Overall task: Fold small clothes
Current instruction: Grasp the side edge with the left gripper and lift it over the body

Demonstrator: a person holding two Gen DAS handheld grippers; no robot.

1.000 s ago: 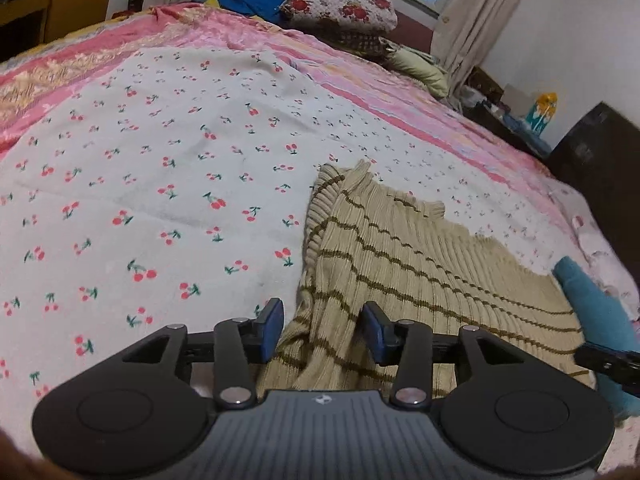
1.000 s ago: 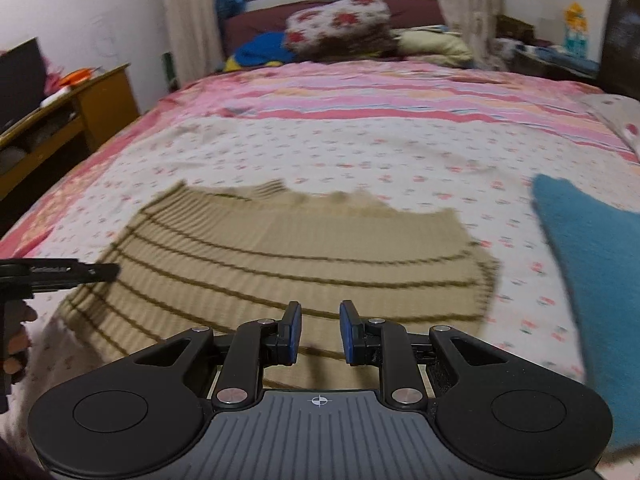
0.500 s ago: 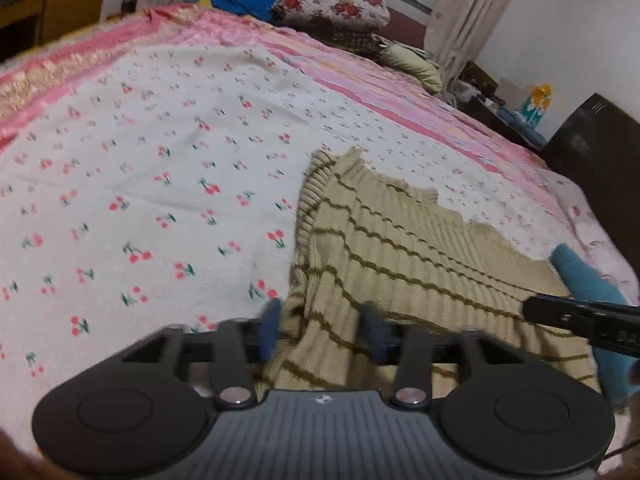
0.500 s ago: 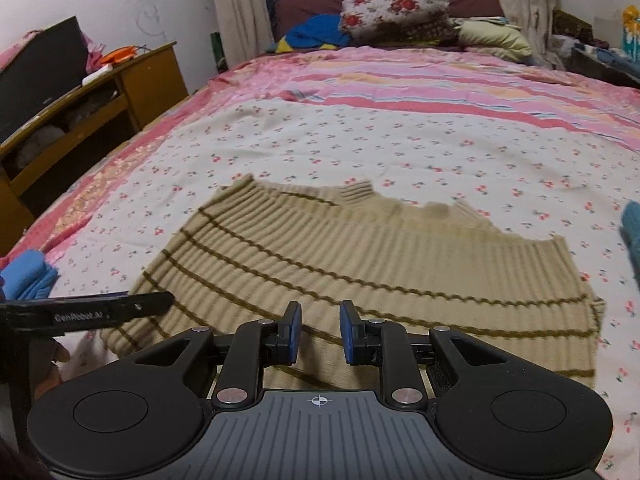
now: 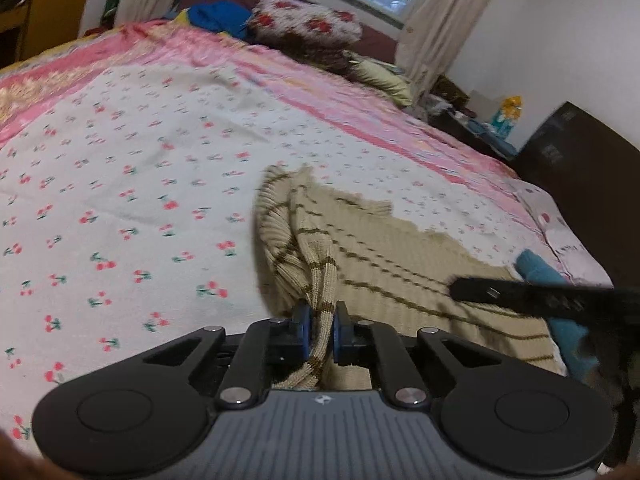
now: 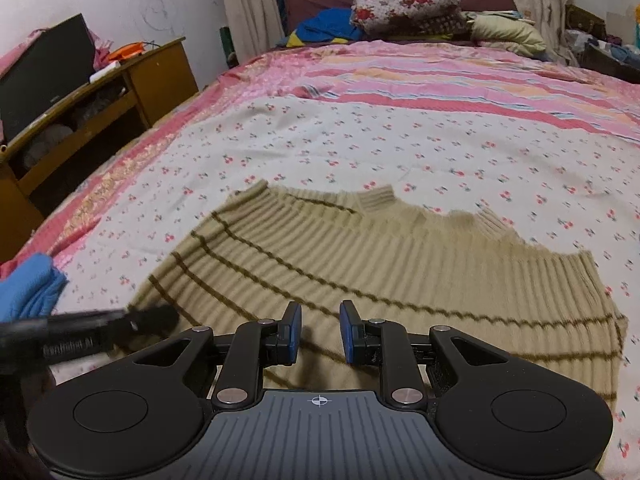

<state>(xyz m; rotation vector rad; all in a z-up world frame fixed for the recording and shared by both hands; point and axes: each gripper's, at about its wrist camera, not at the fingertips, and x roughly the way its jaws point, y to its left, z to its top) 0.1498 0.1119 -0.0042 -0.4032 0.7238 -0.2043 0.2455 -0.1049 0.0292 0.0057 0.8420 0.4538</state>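
Cherry-printed white sheet covers the near part of the bed, with a pink striped blanket behind it and pillows at the far end. On the sheet lies the beige ribbed sweater with thin brown stripes, spread flat except at its left edge. There the left gripper has its fingers closed on a bunched fold of the knit, lifted a little from the sheet. The right gripper is over the near hem with its fingers a small way apart and nothing between them. A blue cloth lies at the left and is cut off by the frame. The near hem is hidden behind the gripper bodies, and motion blur softens the sweater's far edge.
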